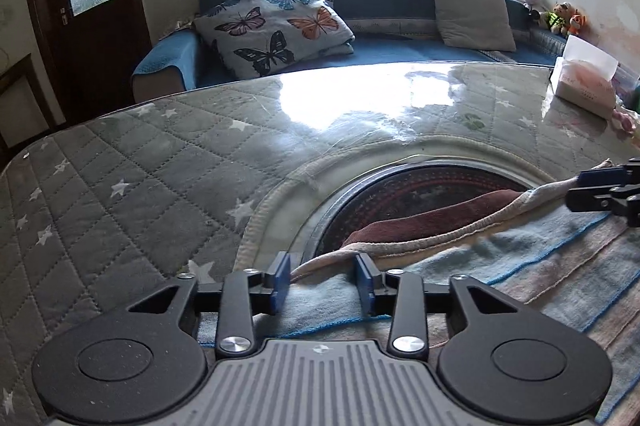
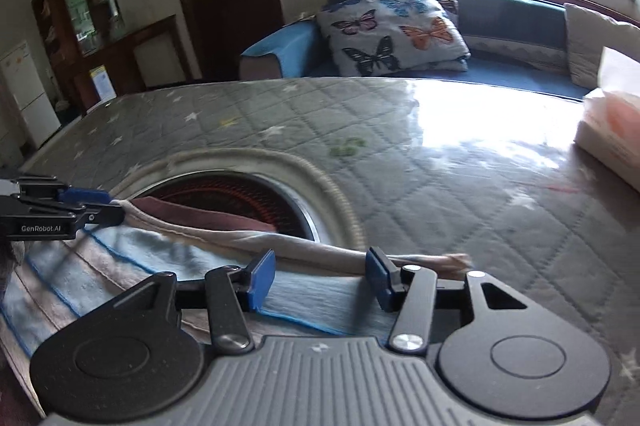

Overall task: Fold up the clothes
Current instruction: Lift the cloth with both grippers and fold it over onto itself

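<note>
Cloth [image 1: 520,266], striped blue and pinkish-brown, lies flat on the desk [image 1: 140,186], right under and in front of both grippers. It looks soft and a bit fuzzy, like a towel or a thin top, with a thick cream hem [image 1: 440,232] running along its far edge. I think it is spread flat so it can be folded neatly.

Left gripper [image 1: 324,280] hangs just over the left part of that hem. Its blue pads [image 1: 282,278] stand apart, about half wide, with the hem lying loose between them. They do not pinch it. It looks like the hem was set down here so the fold lies straight.

Just past the hem, a dark red cloth [image 1: 432,216] peeks out. Behind it there is a round hole in the desk cover with a dark ringed thing [image 1: 400,190] inside; I cannot tell what it is. The cover is grey, quilted in diamonds, with little white stars, and it shines like plastic.

Right gripper [image 2: 320,280] sits over the right end of the hem [image 2: 320,254]. Its pads are also half wide, holding nothing. The hem's tip sticks out just to its right.

Far right of it stands a tissue box [image 2: 612,130], well apart.
</note>
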Available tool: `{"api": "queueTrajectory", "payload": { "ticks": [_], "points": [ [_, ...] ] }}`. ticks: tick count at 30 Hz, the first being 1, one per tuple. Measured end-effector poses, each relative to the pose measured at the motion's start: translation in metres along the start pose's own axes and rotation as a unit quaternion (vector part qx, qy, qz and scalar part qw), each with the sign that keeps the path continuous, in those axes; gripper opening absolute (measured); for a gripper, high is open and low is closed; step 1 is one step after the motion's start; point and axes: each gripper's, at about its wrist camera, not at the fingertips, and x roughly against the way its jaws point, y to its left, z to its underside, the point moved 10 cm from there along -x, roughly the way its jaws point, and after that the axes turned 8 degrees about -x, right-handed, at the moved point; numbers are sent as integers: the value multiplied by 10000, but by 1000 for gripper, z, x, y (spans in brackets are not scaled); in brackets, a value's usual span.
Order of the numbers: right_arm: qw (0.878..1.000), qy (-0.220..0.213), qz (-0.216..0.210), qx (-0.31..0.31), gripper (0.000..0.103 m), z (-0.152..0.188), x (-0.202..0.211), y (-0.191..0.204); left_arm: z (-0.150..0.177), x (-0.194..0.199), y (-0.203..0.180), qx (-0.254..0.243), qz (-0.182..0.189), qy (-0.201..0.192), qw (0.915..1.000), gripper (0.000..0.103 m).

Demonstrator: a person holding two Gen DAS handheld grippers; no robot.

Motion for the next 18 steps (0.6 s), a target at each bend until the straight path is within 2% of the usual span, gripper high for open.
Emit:
{"api": "queueTrajectory", "payload": {
  "ticks": [4, 7, 9, 12, 15, 18],
  "points": [
    [9999, -13, 132, -39, 51, -1, 3, -13, 2, 2, 3, 66, -77, 12, 9999, 52],
    [9997, -62, 215, -122, 52, -4, 9, -18, 4, 7, 6, 102, -154, 2, 9998, 62],
    [9996, -76, 246, -98, 54, -3, 14, -18, 6, 12, 8, 115, -227, -22, 9997, 73],
    [9997, -24, 248, 57, 65, 3, 17, -10, 9, 20, 4, 63, -272, -57, 9996, 84],
    [9992, 57, 238, 327, 72, 12, 15, 7, 13, 28, -3, -36, -306, -99, 9995, 92],
    [9984, 101, 170, 524, 80, 17, 10, 27, 15, 34, -13, -163, -321, -133, 9993, 94]
  ]
}}
